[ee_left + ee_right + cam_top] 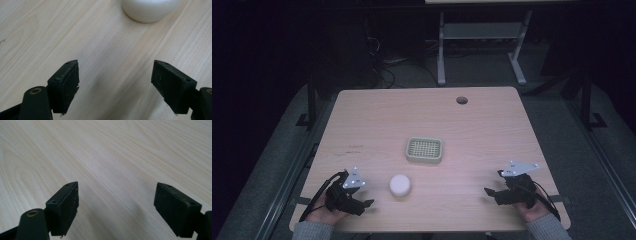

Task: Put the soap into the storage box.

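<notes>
- The round white puck-shaped object [400,185] lies on the light wooden desk [377,120], just right of the left tool [367,203], whose jaws are spread apart and empty.
- The right tool [488,191] is held well apart from it, likewise spread and empty.
- For a sound grasp, the left tool is best centred on the object's sides before closing.
- The pale green perforated tray [424,150] is seen from the high view; the left gripper view gives the object's [150,11] rim close ahead.

Table [377,115]: wide bare wood between left gripper [366,204] and right gripper [488,192]. Obstacles: white round puck [400,185] just beside left gripper; slotted basket [424,150] mid-table.
</notes>
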A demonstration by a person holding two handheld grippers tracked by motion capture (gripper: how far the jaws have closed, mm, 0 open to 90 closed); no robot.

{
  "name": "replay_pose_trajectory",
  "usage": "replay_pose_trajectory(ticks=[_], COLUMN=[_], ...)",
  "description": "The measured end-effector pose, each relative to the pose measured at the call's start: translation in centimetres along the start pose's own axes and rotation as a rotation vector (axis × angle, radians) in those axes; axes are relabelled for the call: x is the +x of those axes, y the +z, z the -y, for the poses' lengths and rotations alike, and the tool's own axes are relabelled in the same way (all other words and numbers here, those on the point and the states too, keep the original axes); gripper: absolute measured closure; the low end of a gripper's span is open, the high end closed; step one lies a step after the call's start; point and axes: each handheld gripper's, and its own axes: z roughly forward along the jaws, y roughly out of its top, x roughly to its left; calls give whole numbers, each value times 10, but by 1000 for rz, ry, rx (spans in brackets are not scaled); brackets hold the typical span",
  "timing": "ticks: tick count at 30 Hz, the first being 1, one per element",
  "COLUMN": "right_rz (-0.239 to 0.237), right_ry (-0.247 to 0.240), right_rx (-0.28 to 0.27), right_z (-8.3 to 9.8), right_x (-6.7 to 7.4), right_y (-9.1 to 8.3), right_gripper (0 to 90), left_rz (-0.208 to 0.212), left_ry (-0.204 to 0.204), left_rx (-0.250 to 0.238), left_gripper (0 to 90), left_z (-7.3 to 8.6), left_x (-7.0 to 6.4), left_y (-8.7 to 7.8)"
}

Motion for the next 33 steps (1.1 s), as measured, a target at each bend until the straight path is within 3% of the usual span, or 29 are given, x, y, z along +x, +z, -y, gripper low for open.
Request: replay_pose_trajectory(ticks=[12,30,33], right_rz=[-8,-10,-10], right_ry=[-12,-8,-2], right_rx=[-9,-11,-12], right_z=[-1,-2,-2], right_x=[1,3,2], right_y=[-1,-2,-2], right_gripper=[193,191,191], left_rz=[11,-1,-4], left_ry=[11,24,19], left_rx=[9,-10,-31], left_gripper=[213,212,212], left_z=[-2,-11,-15], left_x=[-4,-3,-1], left_y=[2,-5,-10])
